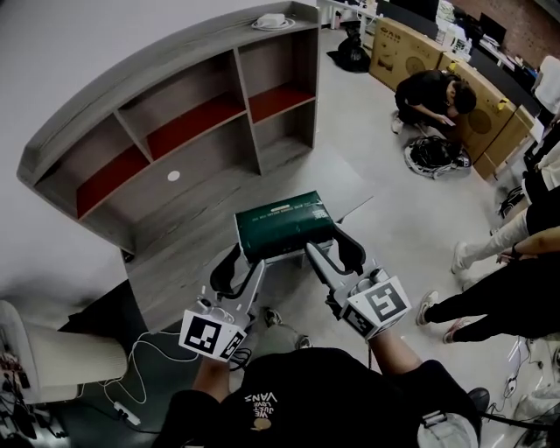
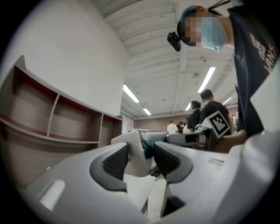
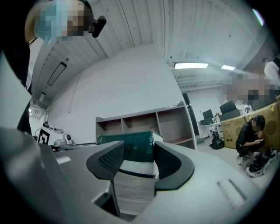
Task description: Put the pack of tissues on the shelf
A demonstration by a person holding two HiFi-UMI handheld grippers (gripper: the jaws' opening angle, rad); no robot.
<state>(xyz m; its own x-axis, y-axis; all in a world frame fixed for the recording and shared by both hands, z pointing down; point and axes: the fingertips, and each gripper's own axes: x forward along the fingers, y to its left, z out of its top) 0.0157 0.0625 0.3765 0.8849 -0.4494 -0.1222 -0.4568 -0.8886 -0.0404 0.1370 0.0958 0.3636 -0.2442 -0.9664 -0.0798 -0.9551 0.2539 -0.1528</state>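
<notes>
The pack of tissues (image 1: 283, 224) is a dark green wrapped block with white ends. It hangs in the air in front of the grey shelf unit (image 1: 188, 83), level with its low desk-like board. My left gripper (image 1: 246, 256) is shut on the pack's near left end, and my right gripper (image 1: 333, 243) is shut on its near right end. In the left gripper view the pack's white and green end (image 2: 145, 141) sits pressed between the pads (image 2: 117, 162). The right gripper view shows the green pack (image 3: 133, 146) between the jaws, with the shelf (image 3: 144, 121) behind it.
The shelf has several open compartments with red backs, and a coiled white cable (image 1: 273, 21) lies on its top. A person crouches by cardboard boxes (image 1: 433, 98) at the right; other people's legs (image 1: 490, 297) stand near. A pale chair (image 1: 57, 359) and floor cables (image 1: 131, 407) are at the left.
</notes>
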